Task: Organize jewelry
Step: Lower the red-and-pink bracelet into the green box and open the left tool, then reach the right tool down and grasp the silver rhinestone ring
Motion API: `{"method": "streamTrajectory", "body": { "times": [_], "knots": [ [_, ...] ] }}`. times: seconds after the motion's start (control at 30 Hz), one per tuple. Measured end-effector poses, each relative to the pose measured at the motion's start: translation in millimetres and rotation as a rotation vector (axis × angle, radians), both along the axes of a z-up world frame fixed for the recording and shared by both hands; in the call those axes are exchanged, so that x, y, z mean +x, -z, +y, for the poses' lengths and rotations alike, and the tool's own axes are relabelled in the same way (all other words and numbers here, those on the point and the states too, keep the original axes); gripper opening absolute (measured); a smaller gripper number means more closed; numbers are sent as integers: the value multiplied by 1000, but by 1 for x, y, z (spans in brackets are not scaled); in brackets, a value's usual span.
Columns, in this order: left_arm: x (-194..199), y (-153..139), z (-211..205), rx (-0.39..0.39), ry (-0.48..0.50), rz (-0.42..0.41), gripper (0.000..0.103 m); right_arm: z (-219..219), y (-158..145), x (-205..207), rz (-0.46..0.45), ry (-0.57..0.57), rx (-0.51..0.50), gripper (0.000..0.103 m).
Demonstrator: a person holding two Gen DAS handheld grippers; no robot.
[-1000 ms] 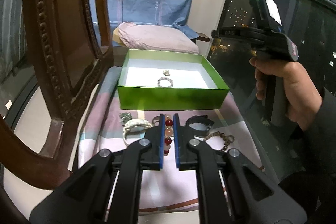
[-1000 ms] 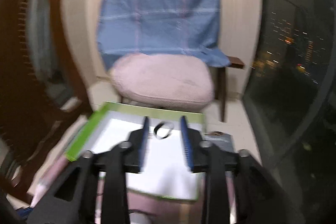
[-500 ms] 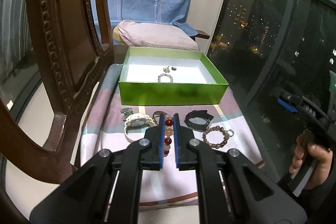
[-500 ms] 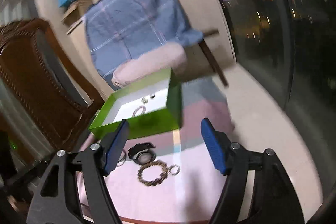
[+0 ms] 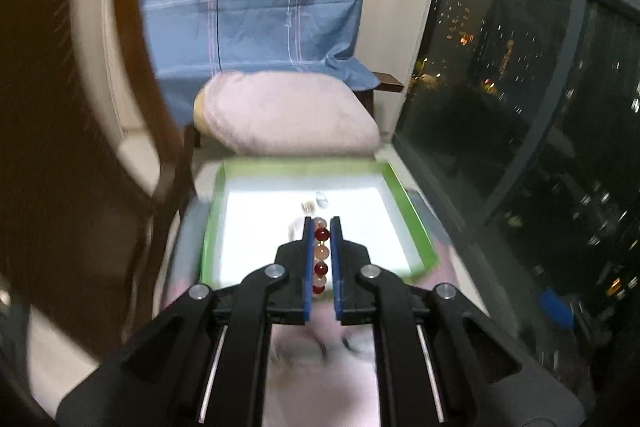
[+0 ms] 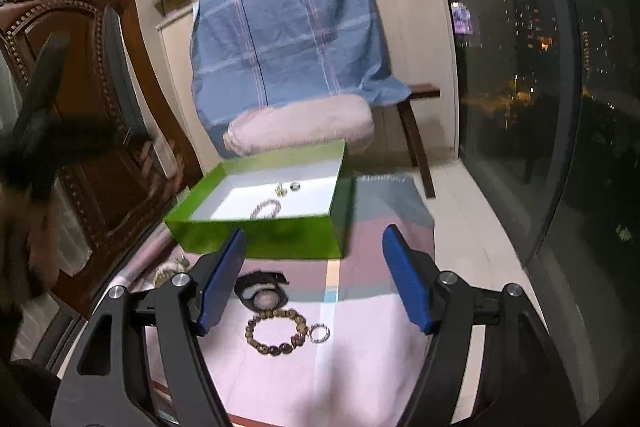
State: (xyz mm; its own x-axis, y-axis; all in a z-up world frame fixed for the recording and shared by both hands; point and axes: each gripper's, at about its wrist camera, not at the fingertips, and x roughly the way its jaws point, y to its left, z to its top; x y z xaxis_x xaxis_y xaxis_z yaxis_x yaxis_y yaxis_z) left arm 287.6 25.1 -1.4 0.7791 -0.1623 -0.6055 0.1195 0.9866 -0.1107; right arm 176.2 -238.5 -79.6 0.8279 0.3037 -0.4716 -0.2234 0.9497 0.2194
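My left gripper (image 5: 321, 227) is shut on a bracelet of red and pale beads (image 5: 320, 255) and holds it over the white inside of the green box (image 5: 404, 203). A small ring and a charm (image 5: 316, 202) lie in the box beyond the fingertips. In the right wrist view the green box (image 6: 280, 239) holds a pale bead bracelet (image 6: 266, 207) and small rings (image 6: 288, 188). My right gripper (image 6: 314, 263) stands open above the cloth, with a brown bead bracelet (image 6: 276, 331), a silver ring (image 6: 319, 333) and a black watch (image 6: 262, 291) lying below it.
A carved wooden chair (image 6: 80, 107) stands at the left. A chair with a pink cushion (image 6: 300, 127) and blue plaid cloth (image 6: 288, 43) is behind the box. A dark window (image 6: 540, 87) runs along the right. More jewelry (image 6: 172, 269) lies left of the watch.
My left gripper rose and went forward with the beaded bracelet, from the cloth to over the green box. My right gripper drew back from the box, opened wide, then held still.
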Motion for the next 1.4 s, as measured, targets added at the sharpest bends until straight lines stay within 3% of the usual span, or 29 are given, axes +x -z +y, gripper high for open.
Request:
{"method": "streamTrajectory", "body": {
  "times": [0.07,0.17,0.27,0.37,0.5,0.77,1.0,1.1,1.4],
  "knots": [
    [32,-1,-3,-1,3,40,12,3,2,2,14,-8,-3,69],
    [63,14,1,22,-66,115,83,7,2,4,20,-21,-8,69],
    [56,31,8,33,-101,129,83,7,3,4,23,-29,-12,69],
    [20,45,16,36,-82,119,83,4,2,3,16,-24,-12,69],
    [-43,56,27,38,-90,61,83,-5,2,3,10,-1,-9,69],
    [-163,70,52,-42,-145,-113,88,-14,3,-4,18,18,-22,69],
    [-166,77,48,28,-109,-112,88,-1,8,-7,14,12,-89,69],
    [-169,72,51,-18,-93,-116,88,0,9,-6,18,18,-98,69],
    [-167,72,55,-22,-90,-128,88,4,14,-6,26,23,-122,69]
  ]
}}
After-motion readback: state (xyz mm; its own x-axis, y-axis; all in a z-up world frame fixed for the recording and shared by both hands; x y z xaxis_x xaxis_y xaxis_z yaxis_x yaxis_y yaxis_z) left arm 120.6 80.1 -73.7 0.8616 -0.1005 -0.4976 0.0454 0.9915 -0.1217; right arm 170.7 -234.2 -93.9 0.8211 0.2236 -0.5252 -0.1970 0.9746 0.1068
